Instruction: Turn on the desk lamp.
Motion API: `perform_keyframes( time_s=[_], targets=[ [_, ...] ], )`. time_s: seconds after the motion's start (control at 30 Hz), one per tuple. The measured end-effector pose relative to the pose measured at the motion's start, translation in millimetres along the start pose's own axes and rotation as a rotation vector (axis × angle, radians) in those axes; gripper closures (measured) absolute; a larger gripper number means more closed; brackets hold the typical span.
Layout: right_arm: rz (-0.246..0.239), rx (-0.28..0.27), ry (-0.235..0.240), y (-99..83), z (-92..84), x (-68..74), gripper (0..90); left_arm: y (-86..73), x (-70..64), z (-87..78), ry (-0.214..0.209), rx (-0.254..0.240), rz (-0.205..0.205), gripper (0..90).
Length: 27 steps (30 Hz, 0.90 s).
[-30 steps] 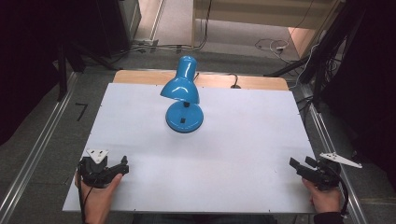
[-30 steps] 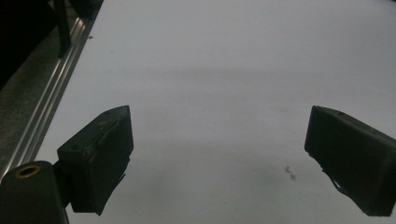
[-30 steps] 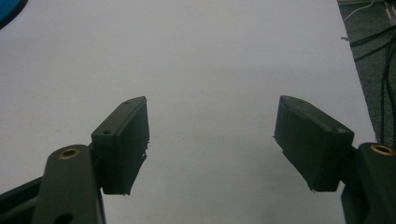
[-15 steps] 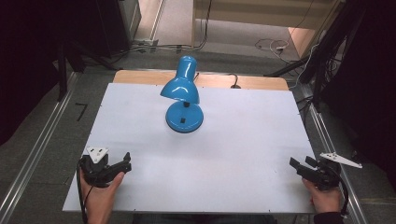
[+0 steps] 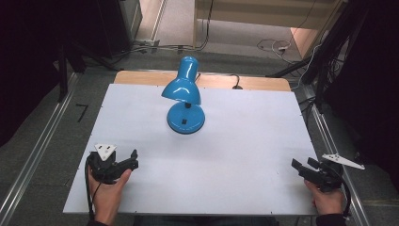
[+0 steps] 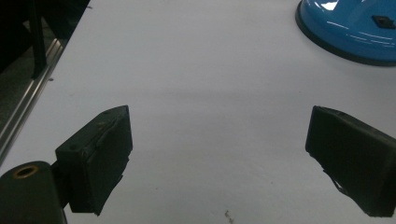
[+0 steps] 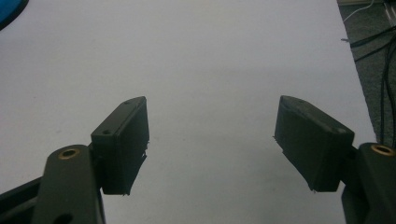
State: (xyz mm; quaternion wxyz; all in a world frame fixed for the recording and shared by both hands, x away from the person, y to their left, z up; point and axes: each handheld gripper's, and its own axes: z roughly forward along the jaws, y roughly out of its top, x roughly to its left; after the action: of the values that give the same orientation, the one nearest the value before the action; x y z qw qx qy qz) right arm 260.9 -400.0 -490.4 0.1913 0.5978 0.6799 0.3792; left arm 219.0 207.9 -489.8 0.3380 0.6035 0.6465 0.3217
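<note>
A blue desk lamp [image 5: 185, 101] stands on its round base at the middle back of the white table top [image 5: 244, 141], its shade tipped down toward the near side. My left gripper [image 5: 133, 160] lies near the front left corner in a hand, open, with nothing between its jaws and pointing right toward the lamp. In the left gripper view the open gripper [image 6: 219, 158] hovers over bare white surface, and the lamp base [image 6: 350, 28] is at the top right. My right gripper [image 5: 301, 167] is at the front right edge, open and holding nothing. In the right gripper view this gripper [image 7: 212, 140] faces bare table top.
A wooden strip [image 5: 141, 77] runs along the table's back edge, where the lamp's cord [image 5: 235, 84] drops off. Metal rails [image 5: 37, 155] flank the table on both sides. Cables [image 5: 273, 47] lie on the floor beyond.
The left gripper has shifted slightly right and forward, its jaws turning more toward the lamp. The right gripper and the lamp have stayed put.
</note>
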Motion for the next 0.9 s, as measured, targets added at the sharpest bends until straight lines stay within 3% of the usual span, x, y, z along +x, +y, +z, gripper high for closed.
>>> perform_keyframes(
  time_s=[0.53, 0.9],
  targets=[
    [0.002, 0.005, 0.000, 0.0, 0.4, 0.5, 24.5, 7.8, -13.0, 8.6, -0.025, -0.014, -0.006, 12.0],
    [-0.003, 0.006, 0.004, 0.0, 1.2, 0.2, 24.4, 15.3, -19.8, 16.1, -0.056, -0.010, -0.035, 12.0]
  ],
)
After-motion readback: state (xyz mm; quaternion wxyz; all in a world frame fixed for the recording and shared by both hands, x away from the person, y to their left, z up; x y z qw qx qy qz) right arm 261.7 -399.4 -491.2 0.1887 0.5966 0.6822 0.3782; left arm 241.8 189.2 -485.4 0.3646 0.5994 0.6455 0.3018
